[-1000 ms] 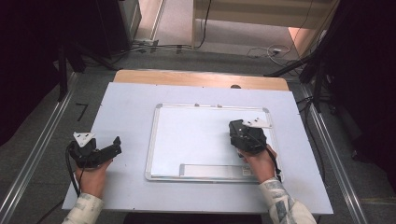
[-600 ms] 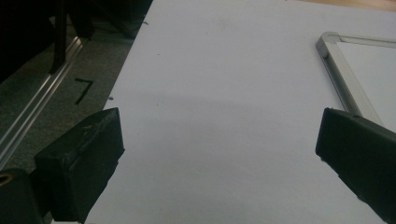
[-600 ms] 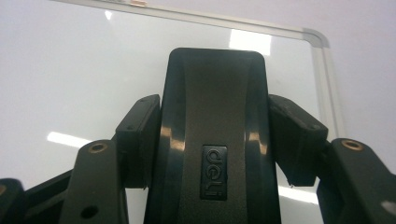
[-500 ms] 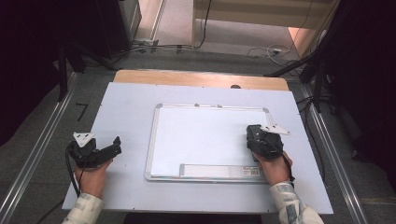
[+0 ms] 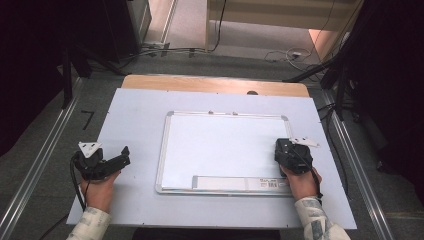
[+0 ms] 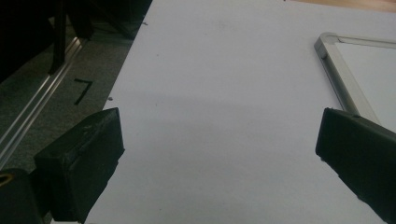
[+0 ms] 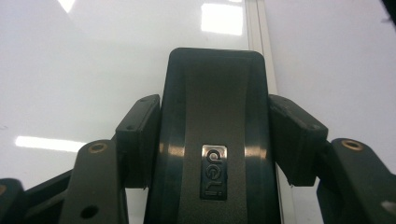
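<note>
A white whiteboard [image 5: 220, 142] with a silver frame lies flat in the middle of the table. My right gripper [image 5: 286, 150] is over the board's right edge, shut on a black whiteboard eraser [image 7: 215, 140]. In the right gripper view the two pads [image 7: 138, 135] press on the eraser's sides, and the board's frame [image 7: 259, 42] runs just beyond it. My left gripper [image 5: 121, 156] rests on the table left of the board, open with nothing between its fingers [image 6: 84, 158]. The board's near corner [image 6: 329, 44] shows to the right in the left gripper view.
The pale table top [image 5: 135, 115] has a wooden strip [image 5: 200, 82] along its far edge. Metal rails [image 5: 45, 160] run on both sides, with cables on the floor behind. A printed strip [image 5: 235, 182] lies along the board's near edge.
My right gripper has slid to the right across the whiteboard with the eraser, ending at the board's right edge. The left gripper has stayed where it was.
</note>
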`<state>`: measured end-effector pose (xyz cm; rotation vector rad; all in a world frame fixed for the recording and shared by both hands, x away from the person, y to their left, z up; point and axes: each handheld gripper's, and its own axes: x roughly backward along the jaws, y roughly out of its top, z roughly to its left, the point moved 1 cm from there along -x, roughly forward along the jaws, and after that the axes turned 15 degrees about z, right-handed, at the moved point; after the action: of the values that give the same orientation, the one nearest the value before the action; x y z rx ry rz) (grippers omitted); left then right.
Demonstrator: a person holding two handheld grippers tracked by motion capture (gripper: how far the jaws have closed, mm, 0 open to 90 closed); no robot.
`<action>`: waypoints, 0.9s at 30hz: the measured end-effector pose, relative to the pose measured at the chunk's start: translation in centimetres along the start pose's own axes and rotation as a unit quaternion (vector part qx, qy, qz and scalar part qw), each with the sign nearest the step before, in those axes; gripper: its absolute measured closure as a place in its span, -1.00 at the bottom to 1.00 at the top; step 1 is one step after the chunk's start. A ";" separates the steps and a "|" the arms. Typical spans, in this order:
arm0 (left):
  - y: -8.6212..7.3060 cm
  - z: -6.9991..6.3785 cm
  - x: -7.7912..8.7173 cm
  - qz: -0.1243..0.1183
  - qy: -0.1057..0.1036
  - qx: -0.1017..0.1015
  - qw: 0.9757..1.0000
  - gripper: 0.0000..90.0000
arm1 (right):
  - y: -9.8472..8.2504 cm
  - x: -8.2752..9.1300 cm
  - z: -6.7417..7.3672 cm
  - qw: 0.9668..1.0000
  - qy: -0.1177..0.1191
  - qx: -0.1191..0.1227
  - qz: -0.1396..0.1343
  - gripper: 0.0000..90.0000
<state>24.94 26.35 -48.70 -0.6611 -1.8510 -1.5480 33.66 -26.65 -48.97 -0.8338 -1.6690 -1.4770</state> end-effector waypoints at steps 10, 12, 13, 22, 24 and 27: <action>0.0 0.0 0.0 0.001 0.001 0.000 1.000 -0.97 | -0.2 -0.4 -0.4 1.000 0.010 -0.014 0.001 -0.29; 0.0 0.0 0.0 0.001 0.000 0.000 1.000 -0.97 | -0.2 -0.5 -0.4 1.000 0.017 -0.011 0.005 -0.37; 0.0 0.0 0.0 0.001 0.000 0.000 1.000 -0.97 | -0.2 -0.6 -0.4 1.000 0.016 -0.007 0.006 -0.41; 0.0 0.1 0.0 0.000 0.000 0.002 1.000 -0.97 | -0.1 -0.1 -0.3 1.000 0.026 0.001 -0.004 -0.59; 0.0 0.1 0.0 0.000 0.000 0.002 1.000 -0.97 | -0.1 0.2 -0.2 1.000 0.025 0.007 -0.011 -0.62; 0.0 0.1 0.0 0.000 0.001 0.002 1.000 -0.97 | -0.2 0.8 -0.4 0.999 0.028 0.007 -0.023 -0.64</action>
<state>24.87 26.48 -48.69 -0.6574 -1.8524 -1.5451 33.12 -27.04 -48.32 -0.7431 -1.6650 -1.5042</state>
